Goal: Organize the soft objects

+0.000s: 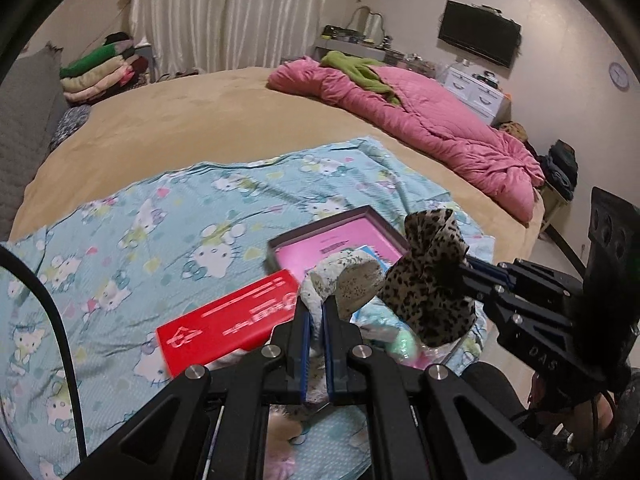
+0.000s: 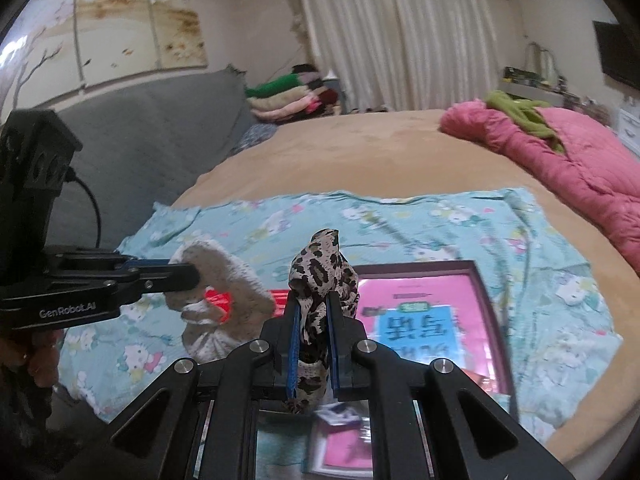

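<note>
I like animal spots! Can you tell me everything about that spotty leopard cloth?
The leopard cloth is thin, soft-looking fabric, tan and cream with dark brown spots. It is bunched into a crumpled lump with a pointed tip sticking up. The right tool is shut on its middle and holds it above the blue cat-print sheet, with its lower end hanging down between the fingers.

Soft, dim indoor light, no hard shadows. Fisheye bending curves the bed (image 1: 224,120) beyond the fingers; dark vignette rings both views. Right view blurs just past the fingers.
</note>
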The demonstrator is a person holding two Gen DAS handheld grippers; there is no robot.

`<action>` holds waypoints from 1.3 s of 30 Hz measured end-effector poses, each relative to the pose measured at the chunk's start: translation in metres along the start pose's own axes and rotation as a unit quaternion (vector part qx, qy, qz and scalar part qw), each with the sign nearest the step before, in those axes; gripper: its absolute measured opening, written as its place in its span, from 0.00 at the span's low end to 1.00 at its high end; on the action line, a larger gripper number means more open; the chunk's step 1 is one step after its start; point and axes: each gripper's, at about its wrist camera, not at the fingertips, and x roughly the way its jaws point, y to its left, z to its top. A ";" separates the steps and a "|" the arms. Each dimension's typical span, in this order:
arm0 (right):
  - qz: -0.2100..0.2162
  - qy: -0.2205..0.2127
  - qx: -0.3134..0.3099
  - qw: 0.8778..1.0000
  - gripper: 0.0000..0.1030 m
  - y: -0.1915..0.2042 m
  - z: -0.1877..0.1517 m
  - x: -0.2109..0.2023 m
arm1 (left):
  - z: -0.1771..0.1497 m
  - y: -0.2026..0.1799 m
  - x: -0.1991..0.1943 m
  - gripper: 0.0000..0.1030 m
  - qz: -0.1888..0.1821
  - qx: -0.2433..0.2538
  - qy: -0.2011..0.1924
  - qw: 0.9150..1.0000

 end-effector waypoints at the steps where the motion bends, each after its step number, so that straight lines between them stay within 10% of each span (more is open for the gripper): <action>1: -0.004 -0.003 0.005 1.000 0.11 -0.006 0.000 -0.003 | 0.002 -0.004 0.002 0.06 -0.002 0.003 0.001 1.000; 25: -0.096 -0.013 0.068 0.993 0.11 -0.092 -0.022 -0.030 | 0.009 -0.083 0.067 0.06 -0.061 0.059 0.061 0.995; 39: -0.198 0.032 0.004 0.980 0.11 -0.108 -0.040 -0.010 | -0.001 -0.102 0.119 0.06 -0.100 0.042 0.114 0.987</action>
